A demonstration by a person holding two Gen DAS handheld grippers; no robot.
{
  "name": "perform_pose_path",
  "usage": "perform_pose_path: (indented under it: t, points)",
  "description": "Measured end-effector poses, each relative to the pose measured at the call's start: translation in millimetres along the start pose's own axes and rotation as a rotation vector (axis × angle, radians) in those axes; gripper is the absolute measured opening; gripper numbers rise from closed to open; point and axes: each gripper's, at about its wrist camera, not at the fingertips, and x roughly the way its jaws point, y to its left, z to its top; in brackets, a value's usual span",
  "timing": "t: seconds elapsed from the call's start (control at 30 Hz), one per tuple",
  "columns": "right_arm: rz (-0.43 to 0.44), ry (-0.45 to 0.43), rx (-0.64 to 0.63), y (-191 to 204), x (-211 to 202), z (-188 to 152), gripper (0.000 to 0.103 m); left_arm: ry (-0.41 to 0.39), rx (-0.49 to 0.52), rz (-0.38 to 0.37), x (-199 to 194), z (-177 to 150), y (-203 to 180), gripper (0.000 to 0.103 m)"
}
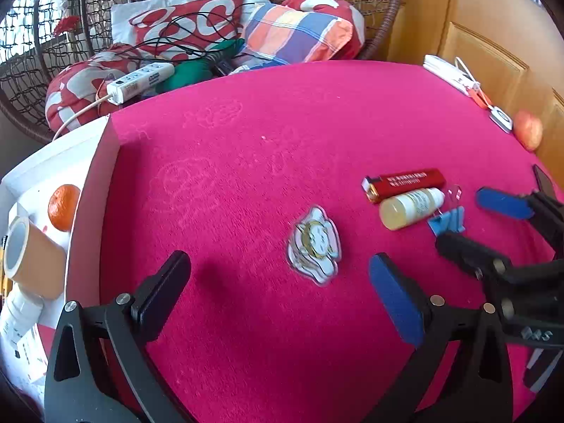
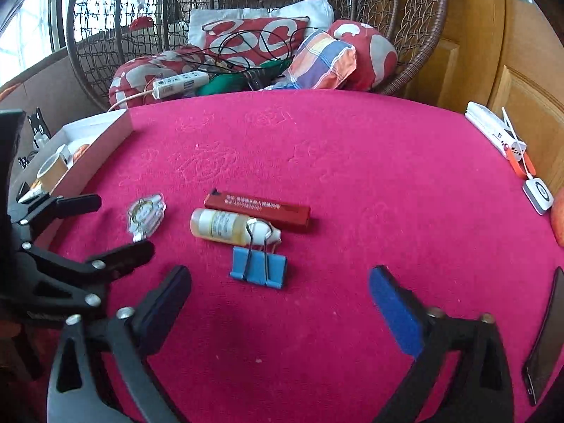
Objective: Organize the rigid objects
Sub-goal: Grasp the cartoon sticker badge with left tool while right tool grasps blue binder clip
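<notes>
On the pink cloth lie a flower-shaped clear charm (image 1: 313, 245) (image 2: 145, 215), a red lighter (image 1: 405, 183) (image 2: 259, 209), a small yellow bottle (image 1: 410, 208) (image 2: 229, 227) and a blue binder clip (image 1: 446, 221) (image 2: 258, 268). My left gripper (image 1: 278, 289) (image 2: 105, 225) is open and empty, just short of the charm. My right gripper (image 2: 278, 303) (image 1: 472, 218) is open and empty, just short of the binder clip. A white box (image 1: 46, 162) (image 2: 105, 141) at the left holds a tape roll (image 1: 31, 257) (image 2: 53, 171) and an orange (image 1: 63, 206).
A power bank with a cable (image 2: 493, 134) (image 1: 451, 74), a small white device (image 2: 537, 195) and an apple (image 1: 527, 130) lie at the right edge. A phone (image 2: 544, 338) lies at the near right. Behind the table a wicker chair holds cushions (image 2: 261, 38) and a power strip (image 1: 141, 81).
</notes>
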Motion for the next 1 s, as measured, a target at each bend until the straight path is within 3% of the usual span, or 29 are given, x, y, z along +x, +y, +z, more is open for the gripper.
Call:
perform_pose_path:
  t: [0.03, 0.13, 0.2, 0.27, 0.3, 0.33, 0.37, 0.4, 0.7, 1.0]
  points:
    - [-0.005, 0.010, 0.008, 1, 4, 2, 0.066, 0.000, -0.007, -0.007, 0, 0, 2, 0.102]
    - [0.000, 0.033, 0.014, 3, 11, 3, 0.061, 0.013, -0.006, -0.022, 2, 3, 1, 0.093]
    - [0.020, 0.030, -0.001, 7, 10, 1, 0.046, 0.011, 0.016, -0.014, 4, 4, -4, 0.090]
    - [0.020, 0.027, -0.007, 7, 8, 0, 0.033, 0.011, 0.026, -0.007, 7, 5, -8, 0.081]
    - [0.027, 0.027, -0.004, 6, 8, 0, 0.033, 0.010, 0.029, -0.003, 7, 6, -9, 0.078]
    - [0.036, 0.026, 0.002, 5, 7, -1, 0.033, 0.007, 0.028, -0.004, 6, 7, -10, 0.064]
    - [0.047, 0.024, 0.010, 2, 5, -3, 0.033, -0.002, 0.029, -0.002, 5, 7, -11, 0.037]
    - [0.054, 0.023, 0.019, 0, 4, -4, 0.033, -0.005, 0.032, -0.004, 3, 8, -11, 0.029]
    - [0.082, -0.041, 0.079, -9, -18, -10, 0.033, -0.044, -0.027, -0.072, -21, -1, -8, 0.028]
    - [0.103, -0.242, 0.120, -17, -87, 10, 0.033, -0.202, 0.012, -0.099, -82, 4, -27, 0.028]
